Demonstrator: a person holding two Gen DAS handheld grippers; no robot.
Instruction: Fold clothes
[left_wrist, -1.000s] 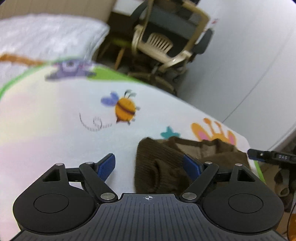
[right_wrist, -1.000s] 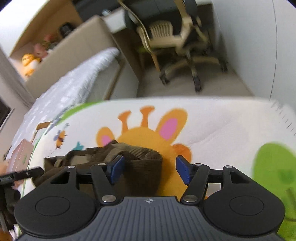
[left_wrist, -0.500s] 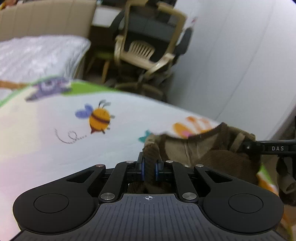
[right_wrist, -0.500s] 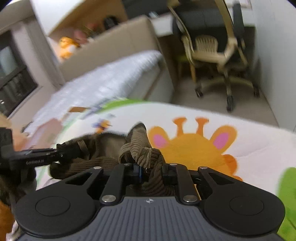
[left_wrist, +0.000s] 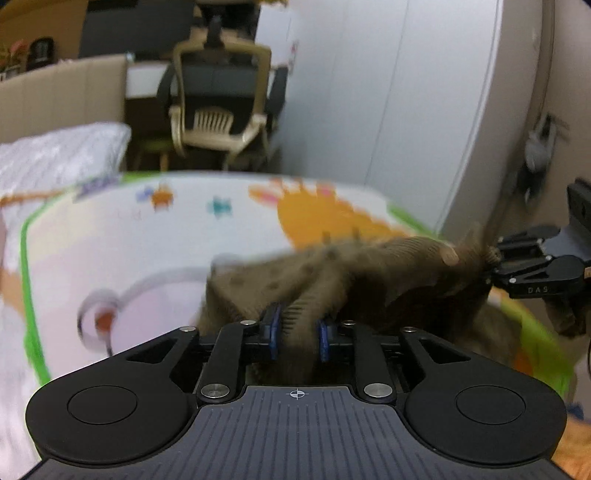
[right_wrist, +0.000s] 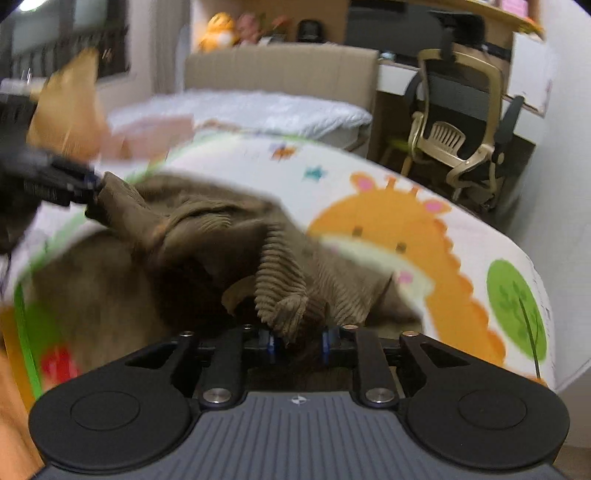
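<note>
Where motion blurs it, brown garment (left_wrist: 373, 273) hides mat (left_wrist: 155, 243).

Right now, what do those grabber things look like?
Each hand-held gripper is black plastic. The left hand-held gripper has blue pads, silver screws, round discs and a ribbed grey top. The right hand-held gripper looks the same, and white letters show on its side.

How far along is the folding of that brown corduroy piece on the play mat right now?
Early. Done: both grippers have a hold. The left gripper and right gripper each pinch a bunch of the brown corduroy garment; their jaws have just eased wider, cloth between them. In hand: the garment hangs stretched between them above the animal-print mat. Left: no fold shows yet; it is crumpled and unspread.
</note>
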